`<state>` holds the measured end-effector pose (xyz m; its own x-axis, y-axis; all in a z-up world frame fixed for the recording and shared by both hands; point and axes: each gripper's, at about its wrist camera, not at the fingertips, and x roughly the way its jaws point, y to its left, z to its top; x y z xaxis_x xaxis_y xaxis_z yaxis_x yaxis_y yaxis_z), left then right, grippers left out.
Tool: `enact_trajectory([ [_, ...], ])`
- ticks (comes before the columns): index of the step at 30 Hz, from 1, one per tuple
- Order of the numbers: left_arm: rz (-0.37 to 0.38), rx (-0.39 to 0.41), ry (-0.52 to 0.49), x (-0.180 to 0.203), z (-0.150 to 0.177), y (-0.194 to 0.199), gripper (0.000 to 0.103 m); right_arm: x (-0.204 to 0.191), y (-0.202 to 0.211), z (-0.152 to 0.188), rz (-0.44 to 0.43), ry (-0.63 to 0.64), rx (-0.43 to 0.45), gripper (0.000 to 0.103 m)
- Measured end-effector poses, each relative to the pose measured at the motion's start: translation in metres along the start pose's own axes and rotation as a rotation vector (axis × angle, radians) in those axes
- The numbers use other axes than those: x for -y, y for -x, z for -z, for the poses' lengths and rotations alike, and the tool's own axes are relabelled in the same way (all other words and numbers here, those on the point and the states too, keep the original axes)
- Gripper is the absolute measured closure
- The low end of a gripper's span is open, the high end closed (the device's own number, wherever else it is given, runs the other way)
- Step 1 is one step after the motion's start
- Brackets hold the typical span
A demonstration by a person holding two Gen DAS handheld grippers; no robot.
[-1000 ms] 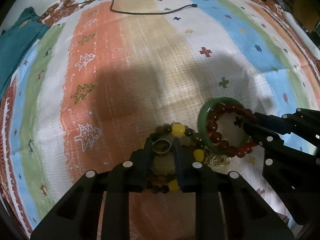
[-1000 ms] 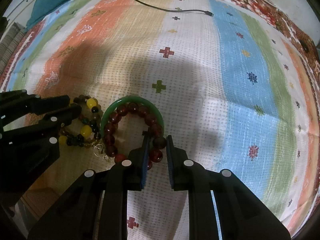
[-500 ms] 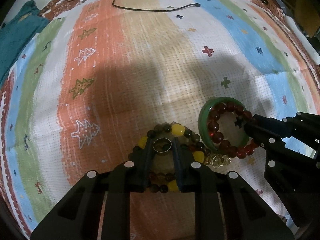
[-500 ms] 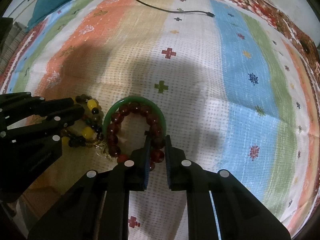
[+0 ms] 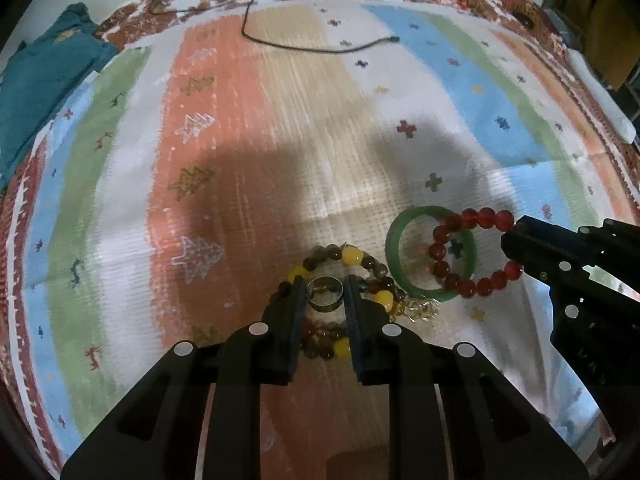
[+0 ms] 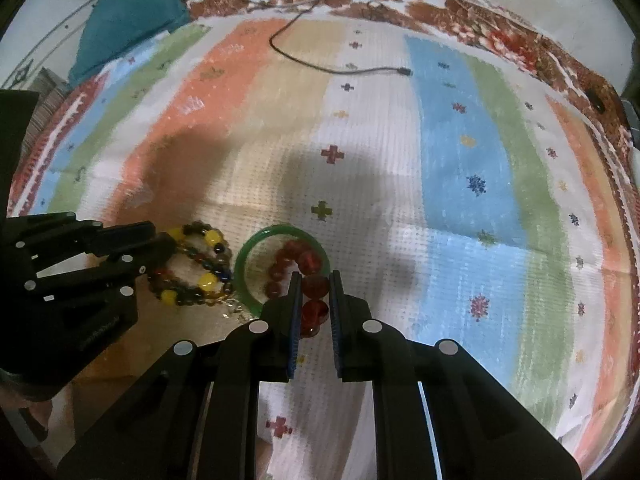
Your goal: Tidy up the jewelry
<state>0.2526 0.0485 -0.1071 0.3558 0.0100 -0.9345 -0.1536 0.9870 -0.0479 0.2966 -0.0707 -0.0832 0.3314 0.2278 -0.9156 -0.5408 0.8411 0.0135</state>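
Right wrist view: red bead bracelet (image 6: 310, 276) now lifted off green bangle (image 6: 244, 276), right gripper (image 6: 312, 280) clamping it.

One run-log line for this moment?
left gripper: shut on metal ring | right gripper: shut on red bead bracelet | green bangle: on striped cloth

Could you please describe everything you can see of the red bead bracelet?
The red bead bracelet is a loop of round, glossy, translucent dark-red beads that look like glass or resin. The right claw is shut on a few beads at one side, so the loop looks partly lifted. The rest hangs over the green bangle, crossing its rim, above the striped cloth.
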Motion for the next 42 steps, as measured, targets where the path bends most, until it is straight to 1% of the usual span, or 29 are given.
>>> enact_trajectory([
  [7,0.002,0.045,-0.003,-0.003,0.009,0.028,0.084,0.000,0.020,0.006,-0.013,-0.023,0.042,0.089],
  [11,0.014,0.075,0.007,-0.004,0.014,0.046,0.084,0.000,0.036,0.010,-0.009,-0.045,0.086,0.089],
  [16,0.029,0.108,0.016,-0.006,0.019,0.063,0.084,-0.003,0.056,0.015,-0.009,-0.040,0.133,0.089],
  [24,0.033,0.151,0.017,-0.005,0.029,0.083,0.084,-0.008,0.076,0.026,-0.045,-0.028,0.185,0.089],
  [34,0.036,0.191,0.015,-0.002,0.046,0.105,0.084,-0.016,0.099,0.040,-0.054,-0.014,0.242,0.089],
  [37,0.068,0.191,0.031,-0.004,0.051,0.110,0.084,-0.018,0.103,0.047,-0.070,-0.015,0.244,0.089],
  [42,0.077,0.208,0.031,-0.003,0.060,0.119,0.084,-0.022,0.114,0.053,-0.077,-0.006,0.266,0.089],
])
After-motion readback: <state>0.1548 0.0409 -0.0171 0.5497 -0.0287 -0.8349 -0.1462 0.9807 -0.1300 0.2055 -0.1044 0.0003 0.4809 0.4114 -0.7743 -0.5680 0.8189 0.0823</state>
